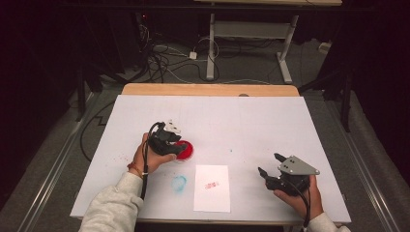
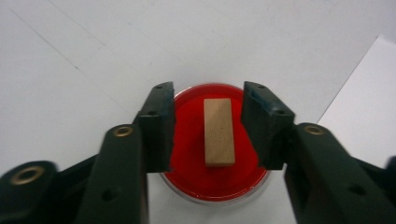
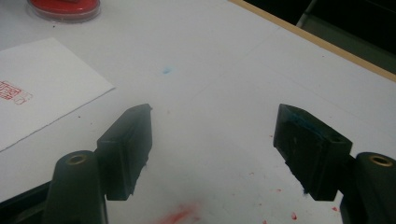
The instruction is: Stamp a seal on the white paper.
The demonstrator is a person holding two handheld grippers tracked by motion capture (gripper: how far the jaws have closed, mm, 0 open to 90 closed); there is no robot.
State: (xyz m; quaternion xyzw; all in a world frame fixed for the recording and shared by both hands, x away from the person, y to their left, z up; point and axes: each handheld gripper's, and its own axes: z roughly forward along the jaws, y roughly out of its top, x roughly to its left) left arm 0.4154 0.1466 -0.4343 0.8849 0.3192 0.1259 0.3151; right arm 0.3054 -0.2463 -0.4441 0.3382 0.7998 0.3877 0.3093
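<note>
Probably a lab, dark room, floor cables [image 1: 164, 63], white-topped table [image 1: 251, 121]

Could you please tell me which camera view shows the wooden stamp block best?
The left gripper view: the wooden stamp block stands unobstructed on the red ink pad, between the open left gripper. In the high view that gripper covers it; the right gripper view catches just the pad's edge.

Overhead and both tool views share the red ink pad [image 1: 185, 150].

- A wooden block [image 2: 219, 132] lies in the ink pad [image 2: 189, 140], between the left hand-held gripper's [image 2: 208, 126] jaws.
- The paper sheet [image 1: 212, 187] lies on the counter [image 1: 251, 125], nearer the person, right of the pad.
- The right hand-held gripper [image 1: 270, 164] sits right of the sheet.
</note>
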